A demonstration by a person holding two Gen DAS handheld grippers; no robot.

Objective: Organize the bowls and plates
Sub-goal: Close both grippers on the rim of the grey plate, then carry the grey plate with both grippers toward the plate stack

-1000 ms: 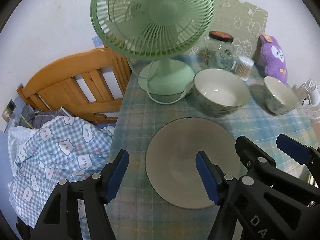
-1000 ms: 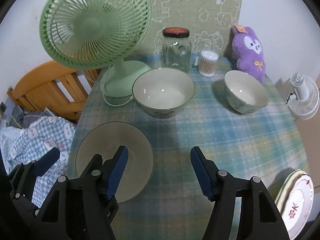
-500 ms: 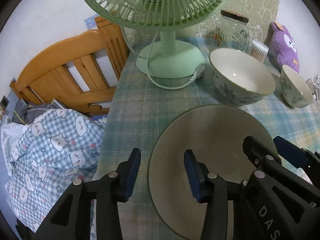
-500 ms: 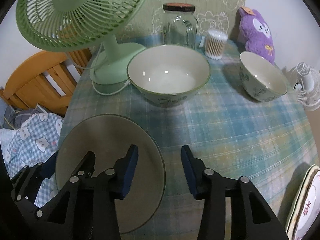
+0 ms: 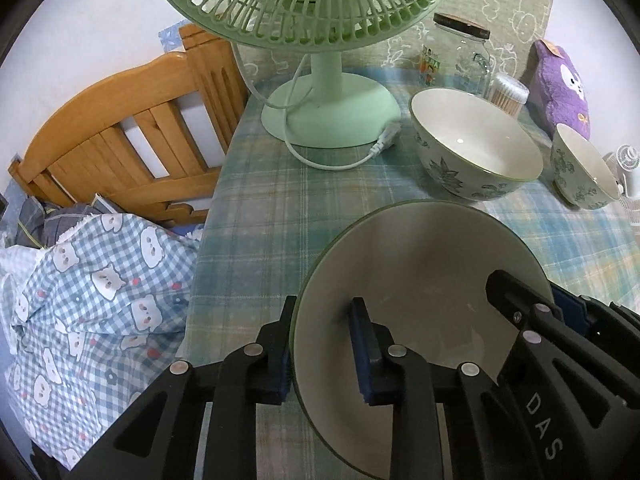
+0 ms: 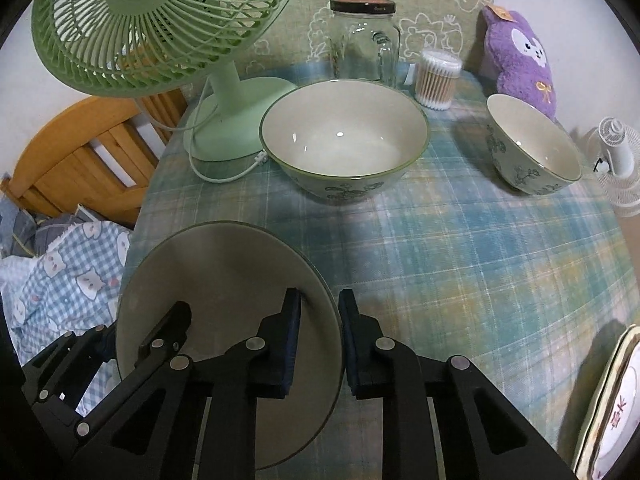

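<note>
Hand-held grippers (image 5: 324,344) on plain, green-rimmed, seemingly greyish plate (image 5: 420,264)

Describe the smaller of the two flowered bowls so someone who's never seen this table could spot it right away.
Start at the big green fan at the back of the plaid-covered table. Move right past the large bowl beside its base to the purple plush toy. The small bowl sits just in front of it: same leafy pattern and green rim, but narrower than its neighbour.

Black plastic left gripper (image 5: 322,344), blue pads, silver rivets; matching right gripper (image 6: 319,344), white "DAS" lettering
</note>
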